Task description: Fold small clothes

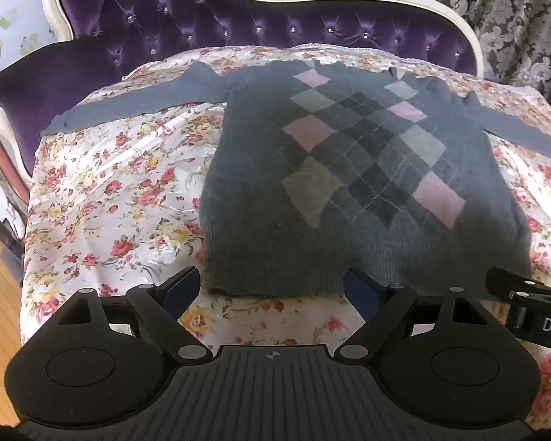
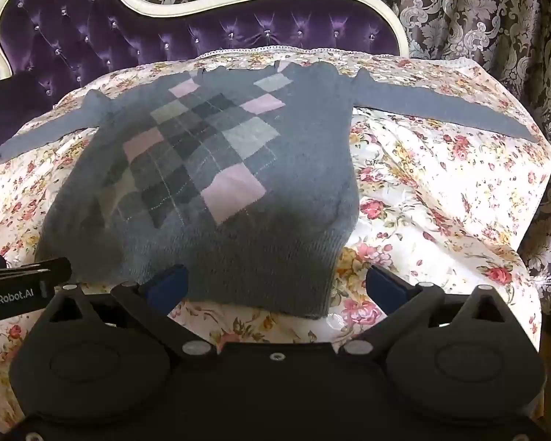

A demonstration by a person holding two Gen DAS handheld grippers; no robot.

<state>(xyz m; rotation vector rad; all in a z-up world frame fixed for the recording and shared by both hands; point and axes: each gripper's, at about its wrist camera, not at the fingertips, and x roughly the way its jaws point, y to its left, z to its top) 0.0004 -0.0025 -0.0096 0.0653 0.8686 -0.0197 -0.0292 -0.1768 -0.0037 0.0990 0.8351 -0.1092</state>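
argyle sweater (image 1: 352, 169) is lying flat, sleeves spread, on the floral cover (image 1: 121, 191); no fold is being seen yet. left claw (image 1: 272, 290) and right claw (image 2: 275, 286) are being held open and empty at the hem.

Grey argyle sweater (image 1: 349, 169) lies flat, front up; sleeves spread.

One sweater (image 1: 349, 183), two hand-held grippers (image 1: 272, 290) (image 2: 275, 286), one floral cloth (image 1: 110, 191), one sofa (image 1: 202, 18).
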